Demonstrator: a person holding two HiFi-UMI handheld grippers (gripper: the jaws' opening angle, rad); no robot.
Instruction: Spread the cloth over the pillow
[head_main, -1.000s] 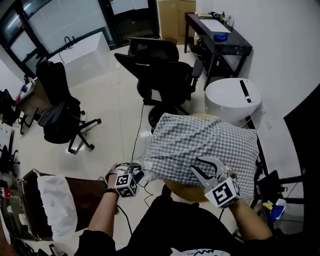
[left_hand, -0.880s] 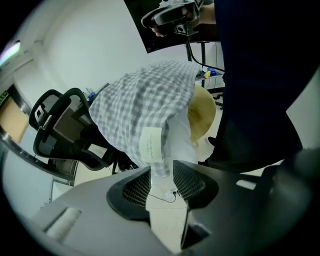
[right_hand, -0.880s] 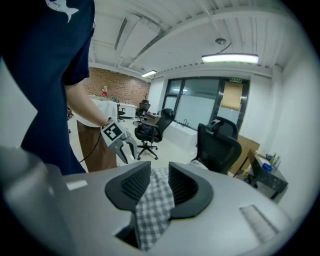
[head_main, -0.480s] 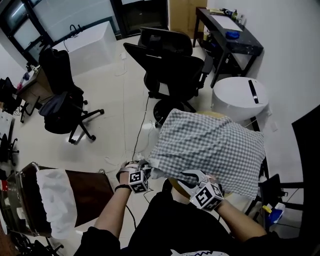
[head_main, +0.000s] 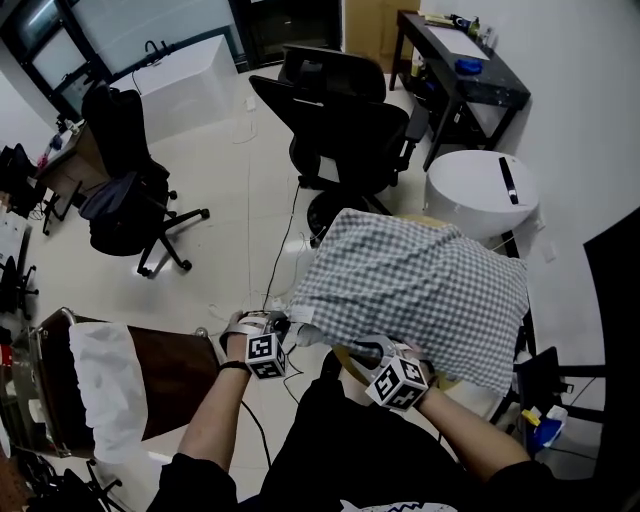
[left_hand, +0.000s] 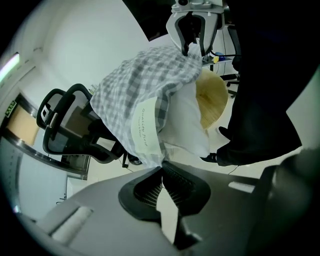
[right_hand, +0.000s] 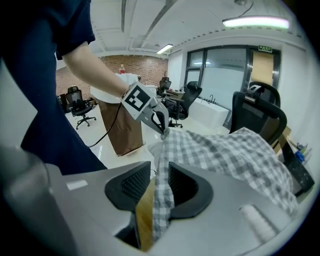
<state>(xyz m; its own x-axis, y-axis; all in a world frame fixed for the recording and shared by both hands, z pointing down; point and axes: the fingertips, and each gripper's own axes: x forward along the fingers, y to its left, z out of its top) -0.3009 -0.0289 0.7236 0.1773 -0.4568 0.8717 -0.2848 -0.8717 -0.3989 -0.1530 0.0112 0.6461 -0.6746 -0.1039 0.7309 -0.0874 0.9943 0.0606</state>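
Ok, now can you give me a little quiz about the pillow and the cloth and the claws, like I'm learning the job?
1. True or false: the checked cloth is draped over the white pillow.
2. Which claw is shut on the cloth's corner? A) left B) right C) neither
3. What black thing on wheels stands just beyond the pillow?
Key:
1. True.
2. A: the left claw has just closed on the corner; the right claw is open, with the cloth's edge between its jaws.
3. An office chair.
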